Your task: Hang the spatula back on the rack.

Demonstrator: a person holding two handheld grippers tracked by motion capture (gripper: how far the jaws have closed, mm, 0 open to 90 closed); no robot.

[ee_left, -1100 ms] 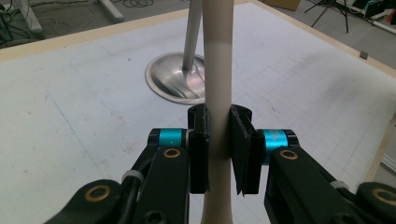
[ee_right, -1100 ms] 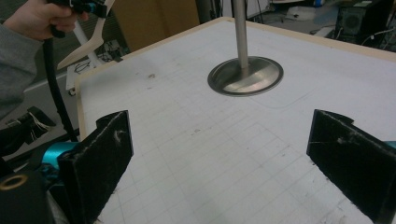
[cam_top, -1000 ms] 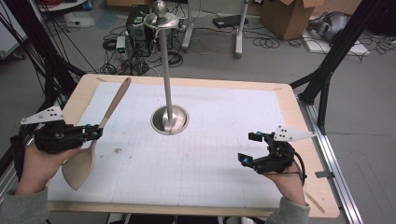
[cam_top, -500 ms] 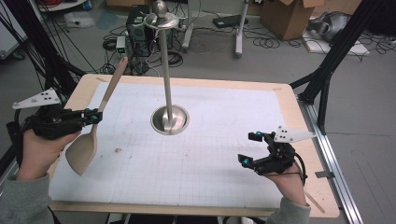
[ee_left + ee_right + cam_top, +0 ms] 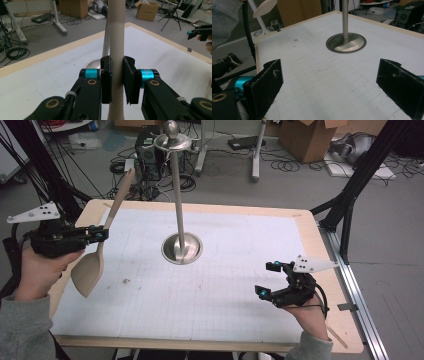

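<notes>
- Table [image 5: 310,227]: white grid mat [image 5: 235,285] covers the top; a small dark mark sits near the left side.
- Stand [image 5: 181,210]: metal pole on a round base, upright at mat centre, between both grippers.
- Spoon [image 5: 97,247]: wooden, lifted off the table, bowl down, handle tilted up and away.
- Left gripper [image 5: 100,235]: jaws clamped on the spoon handle.
- Right gripper [image 5: 269,279]: jaws wide apart, empty, above the mat's right side.

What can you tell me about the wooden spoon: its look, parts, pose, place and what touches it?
The wooden spoon is pale, smooth and looks like light wood, with a long round handle and a broad oval bowl. It hangs tilted above the table's left edge, bowl low, handle rising up and away. The left claw is shut on its handle; nothing else touches it.
</notes>
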